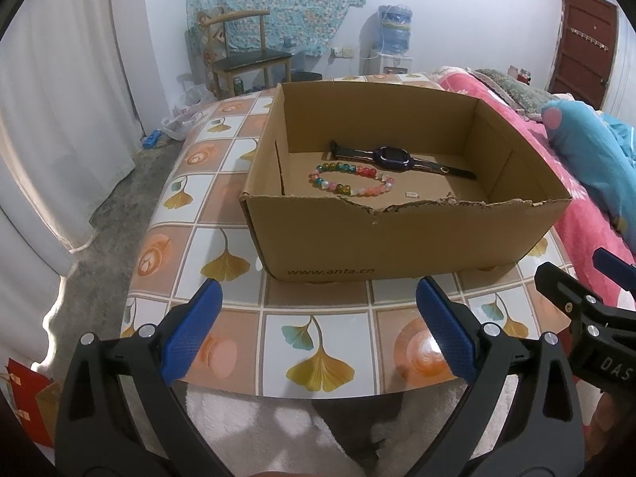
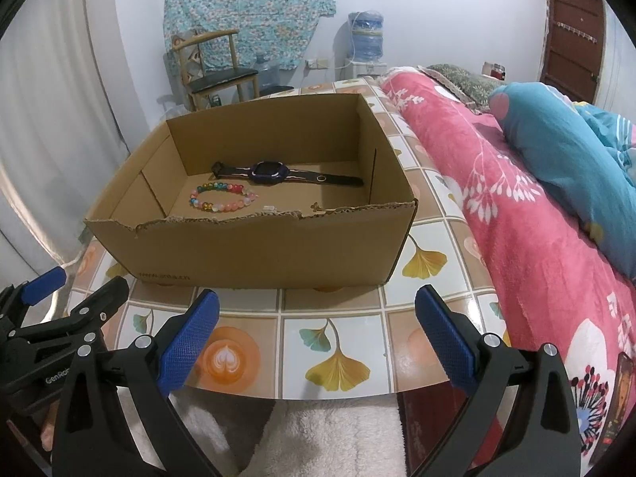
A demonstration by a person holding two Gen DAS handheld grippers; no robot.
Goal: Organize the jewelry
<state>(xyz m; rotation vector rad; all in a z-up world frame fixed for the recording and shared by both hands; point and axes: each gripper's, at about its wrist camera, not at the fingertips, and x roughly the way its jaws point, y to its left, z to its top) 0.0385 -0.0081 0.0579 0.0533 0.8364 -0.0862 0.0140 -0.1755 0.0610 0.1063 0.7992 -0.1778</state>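
Inside the box (image 1: 397,238), bracelet (image 1: 351,179) and watch (image 1: 391,157) lie close; wide-open, empty tools (image 1: 318,330) (image 2: 317,334) risk snagging both together.

A tiny pale item (image 1: 411,194) beside the bead bracelet (image 1: 351,179) is reading too small to identify. The cardboard box's (image 2: 258,250) torn front wall is hiding the floor strip behind it.

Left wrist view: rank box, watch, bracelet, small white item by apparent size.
1. box
2. watch, laid flat, strap stretched out
3. bracelet, slightly shorter than the watch but a wider loop; close call
4. small white item, tiny, cannot identify
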